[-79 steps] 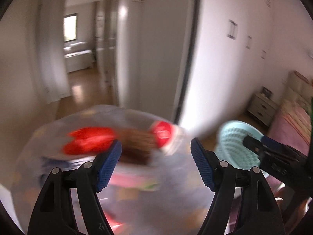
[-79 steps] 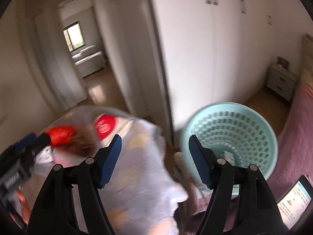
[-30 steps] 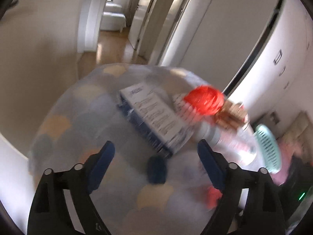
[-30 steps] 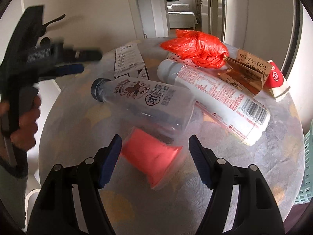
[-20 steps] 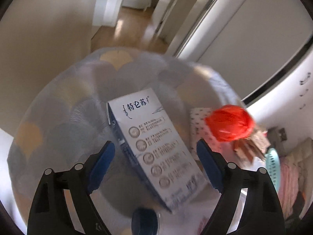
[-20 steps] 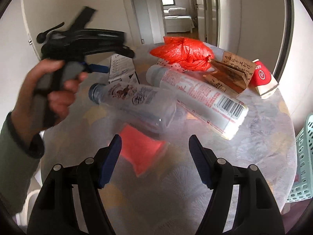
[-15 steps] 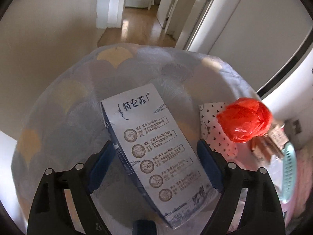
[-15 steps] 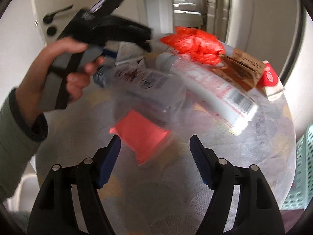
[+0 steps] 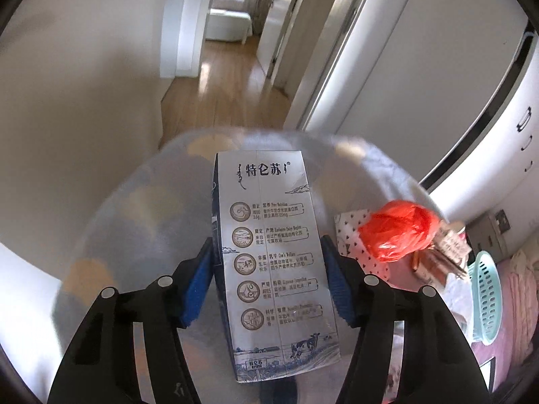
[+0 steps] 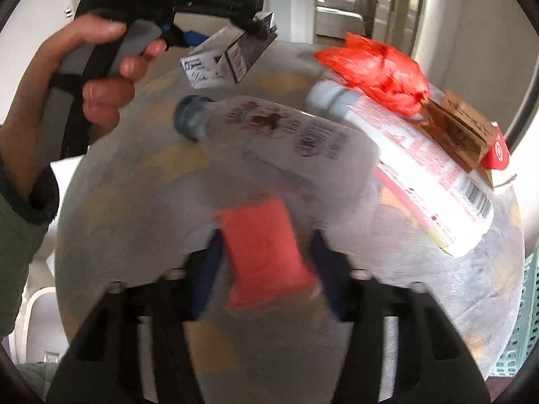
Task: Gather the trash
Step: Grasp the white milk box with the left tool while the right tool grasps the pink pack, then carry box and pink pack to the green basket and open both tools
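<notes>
Round and cloth-covered, the table is carrying all the trash, with a hallway and white wardrobe doors lying beyond it.

Nearest me on the right, I am seeing the right gripper straddling a flat red packet. Its view is blurring, so I cannot tell whether the fingers are pressing on the packet or standing just off it. Behind that a clear bottle is lying on its side, then a taller white bottle, a red bag and a brown box at the far edge. A teal basket is showing beside the table at the right.

On the left, the left gripper is closing its blue pads on the long sides of the milk carton; both seem to be touching it, and in the right view the carton is looking lifted off the cloth. I am judging it light, probably empty, stiff at the edges but apt to cave in under a hard squeeze, so gripping across the narrow width near the middle is looking right to me.

Half a second ago both grippers were standing wide open. The carton was lying skewed between the left fingers, and now they are narrowing onto it squarely, while the right gripper is coming in closer over the packet.
</notes>
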`<state>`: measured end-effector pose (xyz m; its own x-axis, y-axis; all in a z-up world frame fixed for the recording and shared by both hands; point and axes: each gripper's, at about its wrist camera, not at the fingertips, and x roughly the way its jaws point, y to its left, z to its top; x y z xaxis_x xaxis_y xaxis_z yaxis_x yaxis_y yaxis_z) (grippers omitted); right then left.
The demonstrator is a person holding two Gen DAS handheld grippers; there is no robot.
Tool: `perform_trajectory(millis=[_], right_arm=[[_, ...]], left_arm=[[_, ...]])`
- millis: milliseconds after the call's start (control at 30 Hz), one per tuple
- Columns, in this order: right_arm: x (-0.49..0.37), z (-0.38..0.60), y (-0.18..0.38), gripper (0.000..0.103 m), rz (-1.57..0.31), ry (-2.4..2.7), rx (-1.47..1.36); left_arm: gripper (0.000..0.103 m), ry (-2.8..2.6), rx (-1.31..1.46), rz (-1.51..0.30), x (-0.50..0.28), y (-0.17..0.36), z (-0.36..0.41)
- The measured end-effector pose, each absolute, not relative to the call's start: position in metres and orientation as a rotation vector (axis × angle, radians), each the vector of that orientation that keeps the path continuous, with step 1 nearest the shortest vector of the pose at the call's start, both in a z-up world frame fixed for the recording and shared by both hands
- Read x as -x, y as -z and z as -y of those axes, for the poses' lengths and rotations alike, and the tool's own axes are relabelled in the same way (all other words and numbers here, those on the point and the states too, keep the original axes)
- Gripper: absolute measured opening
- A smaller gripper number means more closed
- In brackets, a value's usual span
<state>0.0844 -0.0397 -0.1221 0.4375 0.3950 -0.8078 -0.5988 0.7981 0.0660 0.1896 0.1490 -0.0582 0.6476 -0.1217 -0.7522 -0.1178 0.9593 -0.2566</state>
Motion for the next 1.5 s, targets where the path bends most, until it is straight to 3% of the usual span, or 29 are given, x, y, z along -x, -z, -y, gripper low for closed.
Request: perform_trajectory(millis=[300,667,1133,1500], right_arm=[[-0.063,0.045,0.088,0.035,-0.868,-0.666,0.178],[-0.082,0.167,0.028,0.035,-0.711,-0.334,-0.020],[-0.099,0.366,0.034,0.035,-0.707,0.089,-0.336],[-0.096,0.477,0.085,0.035,-0.796,0.347,-0.516]], left_arm=[[0.059,0.100,0.268,-0.784,-0.150,0.013,-0.138],[0.059,0.341,0.171,-0.730,-0.143,-0.027,-0.026],[0.059,0.661,0.073,-0.800,-0.168,-0.011,0.174],[0.059,0.823,0.046,-0.964,-0.198,0.059,0.303]])
